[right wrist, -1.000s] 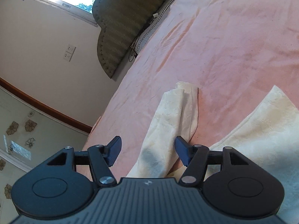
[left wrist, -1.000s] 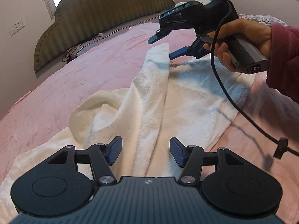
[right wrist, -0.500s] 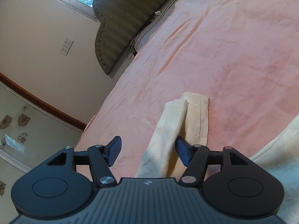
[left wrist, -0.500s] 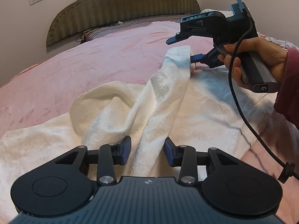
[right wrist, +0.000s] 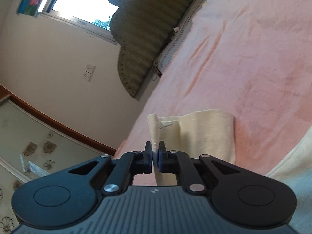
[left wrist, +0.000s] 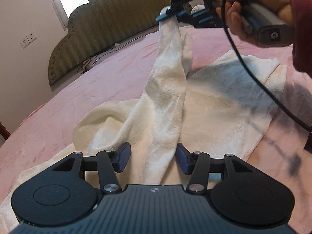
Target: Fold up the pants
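Cream plush pants (left wrist: 204,105) lie half gathered on a pink bedspread (left wrist: 87,81), folding barely begun.

The right gripper (right wrist: 155,152) is pinched tight on the hem end of one leg and holds it raised above the bed, so that leg hangs as a strip down toward the left gripper (left wrist: 153,156). The left gripper's jaws are opening, with the strip's lower part between them but not pressed. The other leg lies flat to the right. Every fold seemingly remains.
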The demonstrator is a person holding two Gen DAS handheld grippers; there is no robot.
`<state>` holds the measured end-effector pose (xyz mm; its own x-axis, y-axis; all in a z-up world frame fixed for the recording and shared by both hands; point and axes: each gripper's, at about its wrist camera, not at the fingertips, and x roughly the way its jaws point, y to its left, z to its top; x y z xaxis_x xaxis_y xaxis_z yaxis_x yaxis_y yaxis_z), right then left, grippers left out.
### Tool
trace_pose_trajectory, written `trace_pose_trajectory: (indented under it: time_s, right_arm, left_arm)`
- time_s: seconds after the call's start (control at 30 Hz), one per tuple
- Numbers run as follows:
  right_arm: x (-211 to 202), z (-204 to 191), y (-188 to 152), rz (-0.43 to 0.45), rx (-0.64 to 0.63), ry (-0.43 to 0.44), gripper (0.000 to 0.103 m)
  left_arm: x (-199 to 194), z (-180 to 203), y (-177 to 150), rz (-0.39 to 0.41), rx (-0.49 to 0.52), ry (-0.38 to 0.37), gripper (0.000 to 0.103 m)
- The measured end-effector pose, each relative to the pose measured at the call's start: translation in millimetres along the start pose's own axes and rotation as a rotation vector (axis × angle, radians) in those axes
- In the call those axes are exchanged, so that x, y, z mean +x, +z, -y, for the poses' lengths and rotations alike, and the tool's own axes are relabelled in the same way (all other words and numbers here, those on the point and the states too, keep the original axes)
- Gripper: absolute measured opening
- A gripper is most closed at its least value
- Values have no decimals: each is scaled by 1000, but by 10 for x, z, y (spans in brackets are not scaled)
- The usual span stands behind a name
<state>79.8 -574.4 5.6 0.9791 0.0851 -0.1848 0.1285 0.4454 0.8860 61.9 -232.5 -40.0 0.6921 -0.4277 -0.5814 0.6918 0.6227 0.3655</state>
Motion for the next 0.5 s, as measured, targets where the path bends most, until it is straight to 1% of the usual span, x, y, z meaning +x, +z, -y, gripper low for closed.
trace_pose_trajectory:
  time_s: [0.07,0.1,0.13,0.17,0.2,0.27,0.3,0.37,0.4,0.43,0.47,0.5]
  right_arm:
    - [-163,-151,21,19,-36,33,6]
    - [-230,-191,24,27,-42,38,6]
    - [-282,-205,24,30,-41,41,6]
    - [-309,-206,23,29,-47,35,6]
    - [-324,-190,26,27,-56,13,6]
    - [-298,-72,40,14,-15,-24,6]
    - [-253,-21,59,0,11,-34,6]
    - [-154,-56,107,-24,16,-59,6]
    - [-148,-165,125,-22,-21,-44,6]
    - [-173,-321,135,-6,-77,-10,6]
    - [-243,-538,139,27,-153,49,6]
    - [-357,-705,125,67,-214,119,6]
  left_arm:
    - [-14,7,-6,14,0,22,48]
    - [-30,-2,-10,21,-7,22,39]
    - [-50,-17,-12,25,-23,12,31]
    - [-69,-49,-6,26,-49,-12,26]
    - [-82,-90,6,24,-79,-38,19]
    - [-83,-180,33,13,-143,-74,15]
    - [-64,-268,67,5,-185,-81,12]
    - [-59,-446,126,13,-271,-52,7]
    - [-121,-578,159,46,-341,-24,4]
    - [-227,-699,178,98,-412,-10,4]
    - [-353,-803,194,163,-472,-1,4]
    - [-481,-870,215,226,-504,11,4]
